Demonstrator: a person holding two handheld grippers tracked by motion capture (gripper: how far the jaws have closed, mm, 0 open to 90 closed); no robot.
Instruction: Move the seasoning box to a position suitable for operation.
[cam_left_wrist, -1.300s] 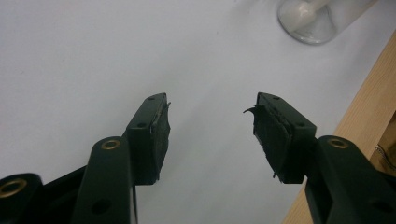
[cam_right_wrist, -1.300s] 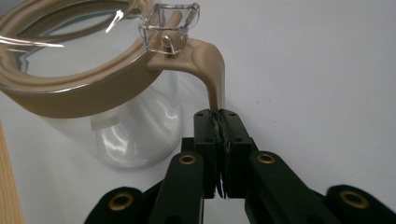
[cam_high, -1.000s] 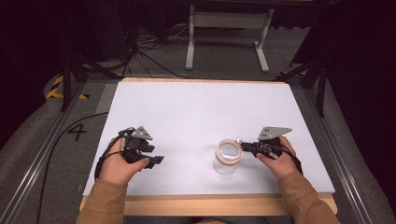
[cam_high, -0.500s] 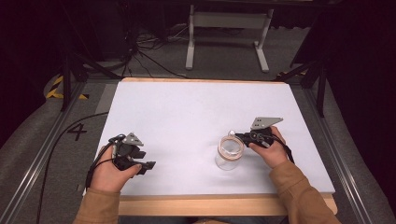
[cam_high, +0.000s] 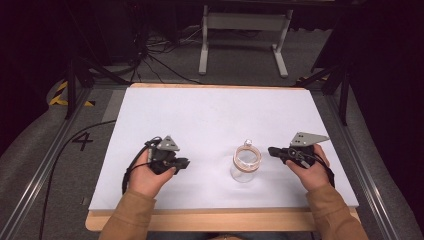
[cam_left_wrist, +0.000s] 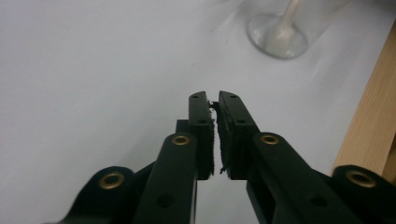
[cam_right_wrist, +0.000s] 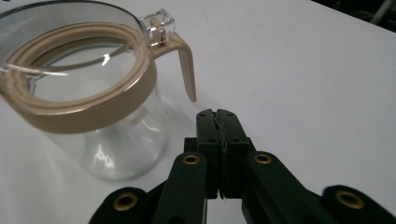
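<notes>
Glass jar (cam_high: 246, 165) stood upright on table (cam_high: 210, 115), open, tan rim seal and clasp. Likely fragile, slick; grip the rim. Right gripper (cam_high: 274, 150) just beside it, jaws pressed together. Left gripper (cam_high: 183, 162) farther off, jaws nearly closed, empty.

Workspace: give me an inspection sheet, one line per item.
Surface: white table top with a wooden front edge; bare apart from the jar.
Job's things: clear glass jar with a tan rim band and clasp, upright, between the hands.
Clutter: nothing seen.
Grippers: left hand-held gripper shut, empty, resting low near the front edge; right hand-held gripper shut, empty, beside the jar, not touching.
Cables: black cable runs across the floor at left to the left hand-held gripper.
Surroundings: grey floor, metal stand behind, a "4" marked at left.
</notes>
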